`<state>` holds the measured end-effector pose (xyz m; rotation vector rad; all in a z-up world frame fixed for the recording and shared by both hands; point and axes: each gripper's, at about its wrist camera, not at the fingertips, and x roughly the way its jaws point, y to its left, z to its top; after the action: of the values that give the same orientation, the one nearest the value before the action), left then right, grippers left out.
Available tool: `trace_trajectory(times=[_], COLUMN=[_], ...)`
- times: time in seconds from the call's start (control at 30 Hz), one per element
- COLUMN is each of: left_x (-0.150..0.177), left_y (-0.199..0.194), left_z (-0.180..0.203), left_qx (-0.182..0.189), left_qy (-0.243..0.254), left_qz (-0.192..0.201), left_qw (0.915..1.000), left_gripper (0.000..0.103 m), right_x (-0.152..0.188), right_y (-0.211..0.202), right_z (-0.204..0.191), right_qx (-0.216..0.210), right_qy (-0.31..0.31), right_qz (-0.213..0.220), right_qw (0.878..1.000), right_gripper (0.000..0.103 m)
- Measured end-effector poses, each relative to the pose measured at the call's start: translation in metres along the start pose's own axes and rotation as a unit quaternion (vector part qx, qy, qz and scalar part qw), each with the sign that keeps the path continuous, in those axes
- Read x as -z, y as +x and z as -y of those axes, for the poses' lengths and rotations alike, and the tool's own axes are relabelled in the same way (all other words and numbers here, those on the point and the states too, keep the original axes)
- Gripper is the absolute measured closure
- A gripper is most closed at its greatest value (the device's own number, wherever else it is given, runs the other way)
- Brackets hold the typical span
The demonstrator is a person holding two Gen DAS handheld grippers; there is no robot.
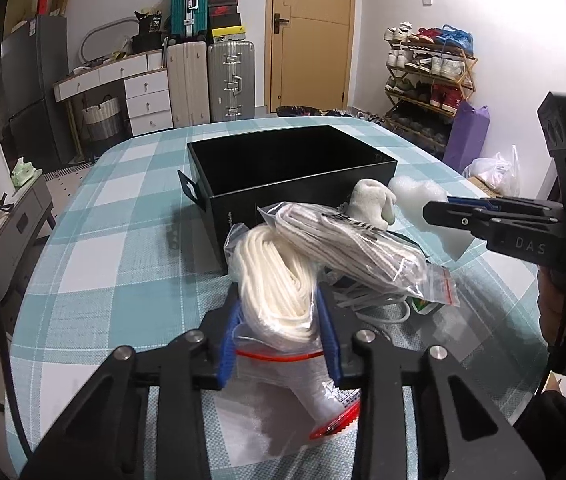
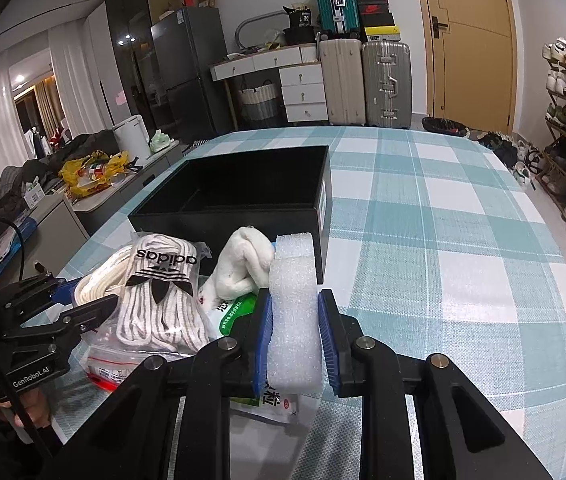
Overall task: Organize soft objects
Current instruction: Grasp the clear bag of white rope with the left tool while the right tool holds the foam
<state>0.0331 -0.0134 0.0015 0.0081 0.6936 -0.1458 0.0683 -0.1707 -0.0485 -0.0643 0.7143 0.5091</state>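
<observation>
A counter [image 2: 463, 240] covered by a teal and white checked cloth fills most of both views. On it stands an open black box [image 1: 283, 184], its inside dark and showing nothing in it, with a cut-out handle on its short end. The soft things lie heaped on the cloth just in front of the box's near wall.

The largest of them is a clear zip bag of grey-and-white laces [image 2: 163, 300] printed with a black trefoil logo; it leans across the top of the heap. Partly under it lies a second clear bag with a red seal holding a coil of cream cord [image 1: 279, 292]. The left tool [image 1: 279, 344] has this cord bag between its blue pads, which press in on both sides, so the tool is closed on it at a narrow gap.

To the right, a strip of white foam [image 2: 295, 320] lies just beside the box's near corner. The right tool [image 2: 295, 340] grips it, blue pads tight against its two long sides. Between the foam and the lace bag sits a bunched white sock [image 2: 243, 268], touching the foam. A flat green-and-white packet [image 2: 235, 312] lies under the pile, only partly seen.
</observation>
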Motion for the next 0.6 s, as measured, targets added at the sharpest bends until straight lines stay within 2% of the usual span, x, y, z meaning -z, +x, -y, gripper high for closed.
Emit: trace_trajectory(times=[0.17,0.3,0.37,0.43,0.6], left_x=[-0.001,0.000,0.001,0.002,0.003], left_y=[0.002,0.006,0.008,0.009,0.012], left_z=[0.000,-0.003,-0.002,0.001,0.007], left_qx=[-0.002,-0.008,-0.010,-0.019,-0.052], left_qy=[0.001,-0.007,-0.006,0.003,0.018], left_qz=[-0.007,-0.013,-0.016,-0.016,-0.013], left_qw=[1.0000,0.9999,0.9998,0.9997,0.9984], left_gripper=[0.068,0.055,0.052,0.044,0.039], right_x=[-0.001,-0.001,-0.001,-0.001,-0.001], right_y=[-0.003,-0.003,-0.003,-0.003,-0.003], right_z=[-0.002,-0.002,-0.002,-0.002,-0.003], right_qx=[-0.002,-0.002,-0.002,-0.002,-0.002], right_qy=[-0.002,-0.002,-0.002,-0.002,-0.002], right_qz=[0.004,0.003,0.004,0.003,0.003], right_qw=[1.000,1.000,1.000,1.000,1.000], right_gripper=[0.080,0.080,0.080,0.080,0.080])
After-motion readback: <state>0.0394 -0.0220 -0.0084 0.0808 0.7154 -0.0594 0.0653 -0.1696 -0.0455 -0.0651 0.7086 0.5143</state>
